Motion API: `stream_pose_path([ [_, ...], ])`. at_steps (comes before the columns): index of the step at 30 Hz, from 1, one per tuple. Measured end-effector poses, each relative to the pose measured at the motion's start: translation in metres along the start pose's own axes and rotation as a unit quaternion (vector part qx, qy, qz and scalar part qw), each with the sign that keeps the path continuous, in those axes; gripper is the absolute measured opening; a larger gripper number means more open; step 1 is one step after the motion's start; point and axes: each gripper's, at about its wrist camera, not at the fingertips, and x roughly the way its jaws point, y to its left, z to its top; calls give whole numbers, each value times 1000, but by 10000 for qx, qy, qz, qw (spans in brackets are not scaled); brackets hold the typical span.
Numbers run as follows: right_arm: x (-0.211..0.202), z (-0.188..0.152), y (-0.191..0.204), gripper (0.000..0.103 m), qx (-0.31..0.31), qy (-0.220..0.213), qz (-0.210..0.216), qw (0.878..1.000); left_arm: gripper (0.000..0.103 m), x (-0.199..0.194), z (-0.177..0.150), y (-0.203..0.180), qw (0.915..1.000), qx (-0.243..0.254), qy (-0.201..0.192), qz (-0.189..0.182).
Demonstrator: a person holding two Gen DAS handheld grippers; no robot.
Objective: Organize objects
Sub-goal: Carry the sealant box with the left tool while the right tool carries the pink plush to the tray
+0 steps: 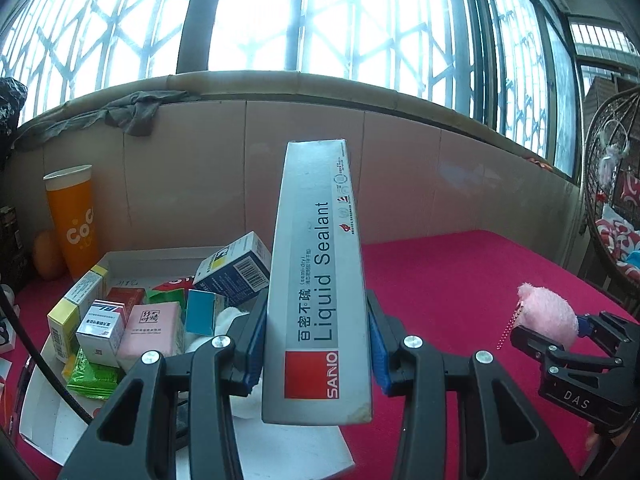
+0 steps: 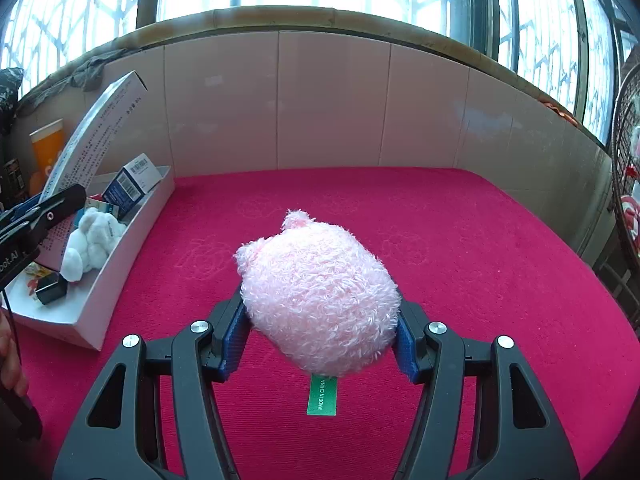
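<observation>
two loads: you carry one thing in each gripper, both lifted clear of the red cloth (image 2: 440,240).
left gripper (image 1: 316,344): its blue pads are clamped on the long sides of the grey liquid sealant box (image 1: 318,280), near the box's lower end, so the length sticks up and forward and tilts towards the white tray (image 2: 132,240). a judgement: you hold it low so the far end can lead into the tray.
right gripper (image 2: 322,332): clamped across the middle of the pink plush toy (image 2: 320,300), which bulges past the pads; its green tag (image 2: 322,395) hangs below. the squeeze on soft fur looks light, so it may slip.
tray: it sits at the left edge of the cloth, already crowded with small cartons, a green packet (image 1: 94,376) and a white plush (image 2: 94,240); free room for a long box looks scarce.
surface: a red cloth, bare across its middle and right side.
room: pale panels (image 2: 332,100) back the cloth, barred windows (image 1: 248,12) above; an orange cup (image 1: 74,216) stands beyond the tray's far corner.
</observation>
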Motion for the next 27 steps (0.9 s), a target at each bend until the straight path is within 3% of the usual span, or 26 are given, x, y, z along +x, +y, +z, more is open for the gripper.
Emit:
stream_pose_path([
  [27, -16, 19, 39, 60, -284, -182, 259, 9991, 43, -2, 12, 26, 9991, -312, -88, 285],
])
